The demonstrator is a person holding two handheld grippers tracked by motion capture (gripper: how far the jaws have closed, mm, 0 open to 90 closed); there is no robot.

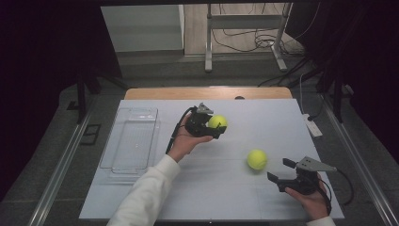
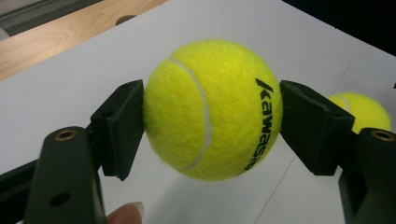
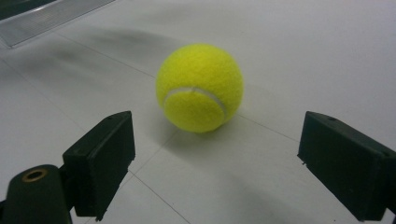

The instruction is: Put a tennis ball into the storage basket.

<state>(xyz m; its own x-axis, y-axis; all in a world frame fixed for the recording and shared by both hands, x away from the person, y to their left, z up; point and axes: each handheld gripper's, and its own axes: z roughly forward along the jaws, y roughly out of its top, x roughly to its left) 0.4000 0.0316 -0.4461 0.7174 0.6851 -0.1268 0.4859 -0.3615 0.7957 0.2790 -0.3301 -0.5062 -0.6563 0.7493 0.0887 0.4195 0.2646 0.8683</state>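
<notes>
While left hand-held gripper (image 1: pixel 212 128) clamps tennis ball (image 1: pixel 217 122), hiding its sides, right hand-held gripper (image 1: pixel 282 172) gapes empty.

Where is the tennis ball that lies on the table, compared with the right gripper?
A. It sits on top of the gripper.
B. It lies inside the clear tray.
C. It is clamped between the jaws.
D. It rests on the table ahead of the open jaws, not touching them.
D. In the right gripper view the ball rests on the table beyond the right gripper, whose jaws stand wide apart and clear of it.
</notes>
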